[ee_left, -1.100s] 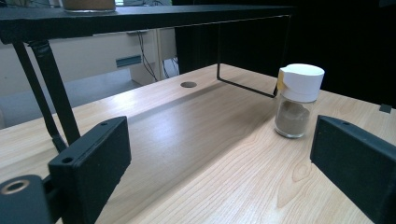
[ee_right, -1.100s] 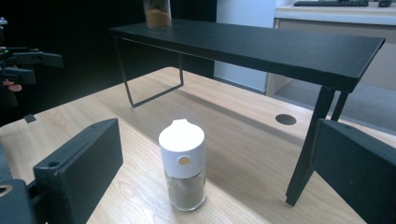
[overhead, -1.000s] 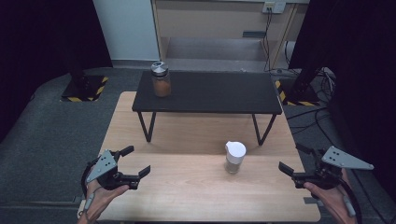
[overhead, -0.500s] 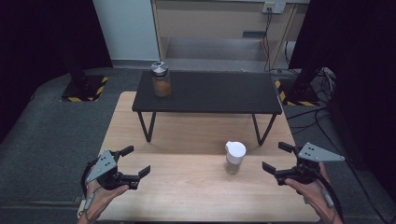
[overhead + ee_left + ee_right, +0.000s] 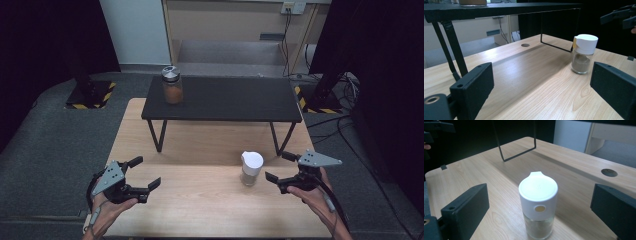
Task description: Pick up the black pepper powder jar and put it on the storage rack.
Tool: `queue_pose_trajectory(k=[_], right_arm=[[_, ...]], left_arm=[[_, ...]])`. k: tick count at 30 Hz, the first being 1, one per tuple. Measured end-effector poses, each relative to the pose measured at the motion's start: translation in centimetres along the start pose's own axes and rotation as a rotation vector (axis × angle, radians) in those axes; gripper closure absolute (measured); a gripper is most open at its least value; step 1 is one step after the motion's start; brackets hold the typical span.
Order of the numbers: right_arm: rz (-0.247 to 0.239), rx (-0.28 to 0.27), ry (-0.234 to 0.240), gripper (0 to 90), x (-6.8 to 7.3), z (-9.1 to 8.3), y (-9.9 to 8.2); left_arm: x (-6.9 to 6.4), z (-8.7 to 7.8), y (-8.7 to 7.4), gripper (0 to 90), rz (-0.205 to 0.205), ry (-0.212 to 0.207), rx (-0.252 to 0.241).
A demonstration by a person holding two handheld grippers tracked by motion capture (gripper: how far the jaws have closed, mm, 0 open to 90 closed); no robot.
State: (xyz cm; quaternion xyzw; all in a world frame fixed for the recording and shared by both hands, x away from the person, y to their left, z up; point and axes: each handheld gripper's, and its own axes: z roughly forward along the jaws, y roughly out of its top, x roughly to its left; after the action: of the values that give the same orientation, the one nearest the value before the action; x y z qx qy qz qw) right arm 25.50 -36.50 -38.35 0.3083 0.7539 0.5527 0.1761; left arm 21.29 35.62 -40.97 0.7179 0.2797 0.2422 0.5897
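From the high view, the right gripper sat just beside one white-capped shaker on the wooden counter, jaws spread, nothing grasped yet; the left gripper waited well apart, jaws released. One orange-filled jar stood on one black shelf. In the left gripper view, the shaker stood upright, untouched. In the right gripper view, it stood between the parted jaws; gripping and lifting seemed left.
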Motion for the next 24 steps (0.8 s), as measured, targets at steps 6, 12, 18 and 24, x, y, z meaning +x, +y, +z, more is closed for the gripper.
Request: queue_pose_trajectory(k=[6,12,18,24], right_arm=[[-0.005,0.025,0.011,2.4,-0.5,1.8,-0.1],[0.002,0.038,0.027,2.4,-1.1,3.3,-0.1],[0.001,0.059,0.04,3.3,-1.5,5.1,-0.2],[0.011,0.068,0.042,5.0,-1.7,6.3,-0.6]], left_arm=[[0.0,0.0,0.0,3.9,0.004,-0.001,0.004],[0.0,0.0,0.0,3.9,0.003,0.0,0.005],[0.0,-0.1,0.0,3.9,0.003,0.002,0.003],[0.0,-0.1,0.0,3.8,0.003,0.004,0.002]])
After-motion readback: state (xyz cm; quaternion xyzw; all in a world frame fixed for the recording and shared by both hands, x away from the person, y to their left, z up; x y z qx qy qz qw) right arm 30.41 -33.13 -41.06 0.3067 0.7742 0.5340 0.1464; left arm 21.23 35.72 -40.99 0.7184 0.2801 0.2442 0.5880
